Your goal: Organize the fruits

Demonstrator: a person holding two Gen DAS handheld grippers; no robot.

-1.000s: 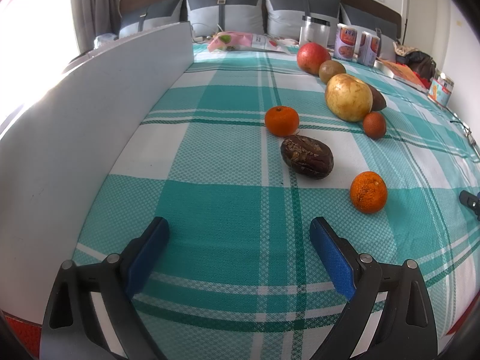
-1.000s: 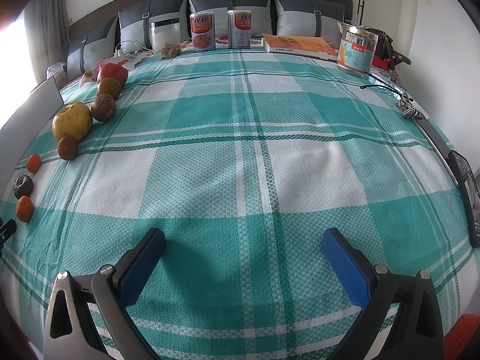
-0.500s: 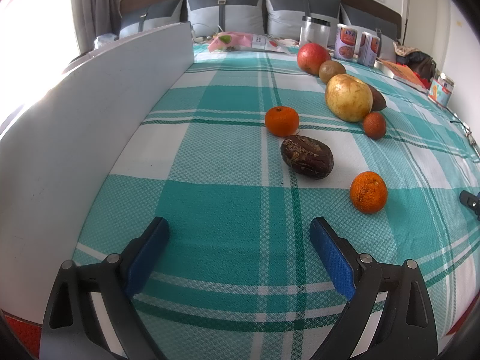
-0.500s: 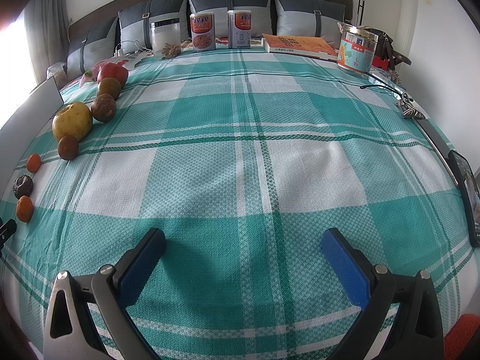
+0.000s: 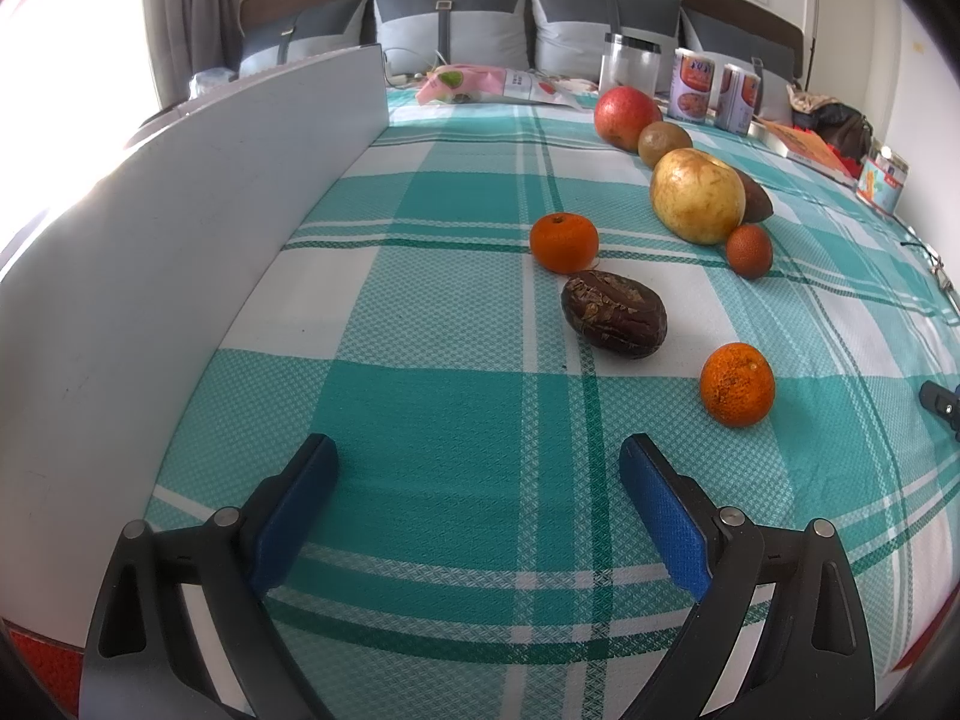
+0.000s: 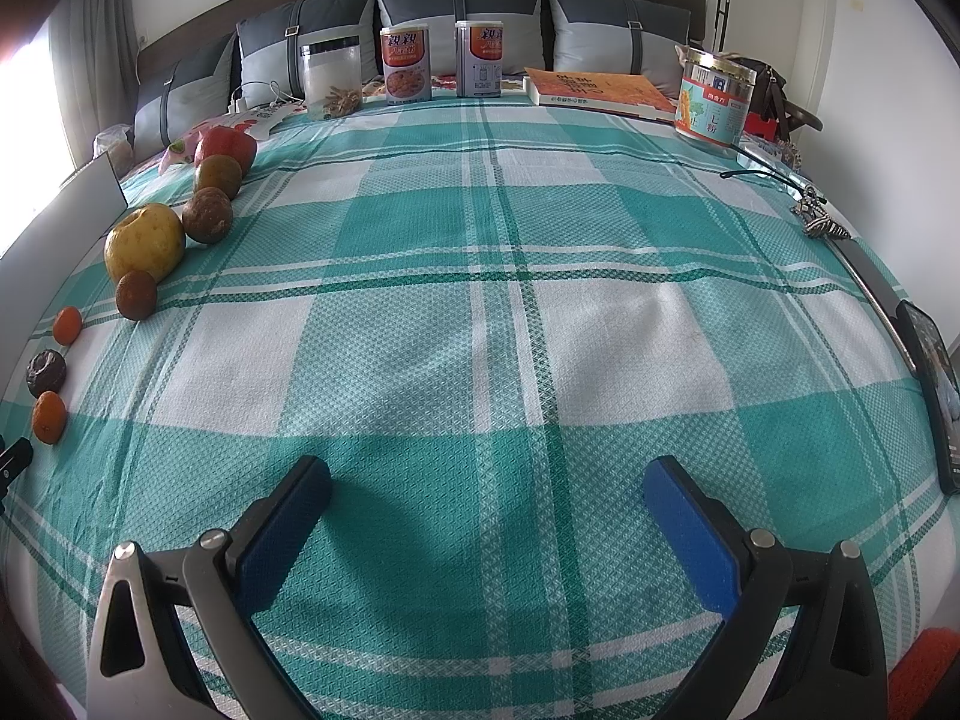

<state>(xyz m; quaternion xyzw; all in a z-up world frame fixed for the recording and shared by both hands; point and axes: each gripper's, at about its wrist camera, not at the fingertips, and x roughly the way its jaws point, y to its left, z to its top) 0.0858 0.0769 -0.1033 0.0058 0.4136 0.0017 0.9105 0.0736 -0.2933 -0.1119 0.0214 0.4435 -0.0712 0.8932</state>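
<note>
Fruit sits in a loose line on the teal-and-white plaid cloth [image 5: 420, 420], running from 4 o'clock up to 1 o'clock in the left wrist view.

Left gripper [image 5: 477, 465]: blue-padded jaws spread wide, nothing between them, low over bare cloth. Right gripper [image 6: 486, 483]: same, wide apart and empty, over the middle of the cloth, well apart from all fruit.

Line-up, near to far:
- rough-skinned orange mandarin [image 5: 737, 383], nearest the left gripper at 2 o'clock
- dark brown wrinkled oval fruit [image 5: 613, 313]
- smooth orange tangerine [image 5: 564, 242], just beside the brown one
- small reddish-brown round fruit [image 5: 748, 249], touching or nearly touching the big yellow pear-like fruit [image 5: 697, 195]
- brown-green kiwi-like fruit [image 5: 664, 144], then red apple [image 5: 626, 117]

No bowl or tray in either view, so the target is unclear; probably sorting into a row or groups.

Risks as I see them:
- Round fruit on soft bedding: an off-centre pinch likely squirts the mandarin sideways and it rolls.
- Wrinkled brown fruit looks soft; a hard squeeze could split it.
- Yellow fruit may be wider than the jaw spread, cannot tell; a shallow grip would slip.
- Nudging the small reddish one likely shifts its neighbours.
- Tall white board [image 5: 180, 270] at 9 o'clock limits the left gripper's swing.
- Right gripper tip [image 5: 942, 402] shows at 3 o'clock; both reaching for the near mandarin could clash.
</note>
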